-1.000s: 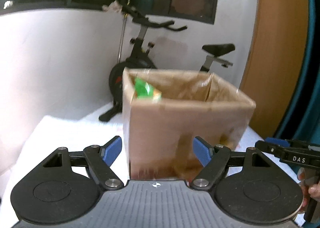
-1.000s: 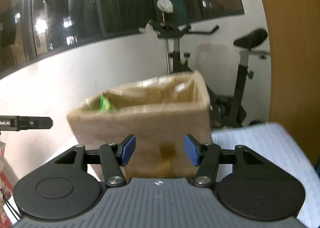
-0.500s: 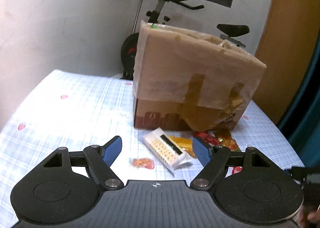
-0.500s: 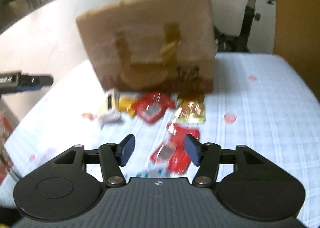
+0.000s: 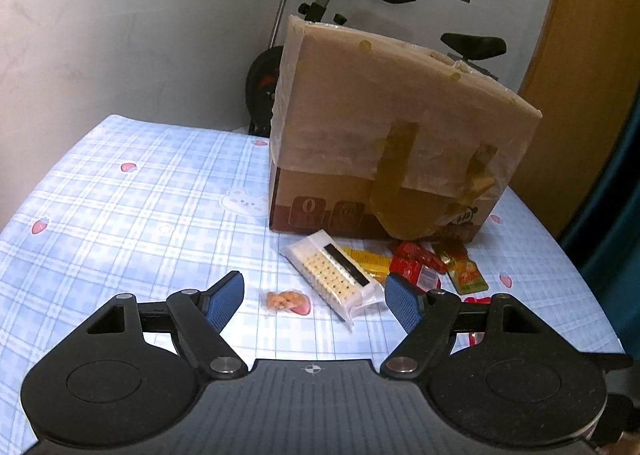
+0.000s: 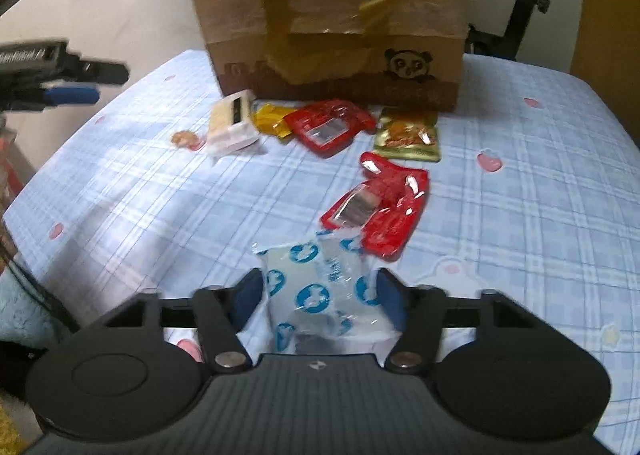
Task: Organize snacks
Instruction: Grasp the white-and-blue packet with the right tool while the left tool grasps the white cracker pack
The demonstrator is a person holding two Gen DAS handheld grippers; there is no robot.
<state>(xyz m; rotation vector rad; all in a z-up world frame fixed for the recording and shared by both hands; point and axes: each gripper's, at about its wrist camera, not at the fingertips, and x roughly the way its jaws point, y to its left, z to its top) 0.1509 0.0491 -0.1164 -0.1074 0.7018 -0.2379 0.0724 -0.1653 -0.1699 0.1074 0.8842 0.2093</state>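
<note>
Right claw (image 6: 318, 291) spread, blue-print packet (image 6: 320, 287) between its fingers, nearest the box (image 6: 332, 15). Left claw (image 5: 314, 295) spread, empty.

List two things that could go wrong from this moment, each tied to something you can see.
1. The right claw straddles the clear blue-printed packet, which overlaps the red foil packet; closing might drag both.
2. The left claw hangs open over the clear cracker pack and small orange snack; it could pinch the wrong one.
</note>
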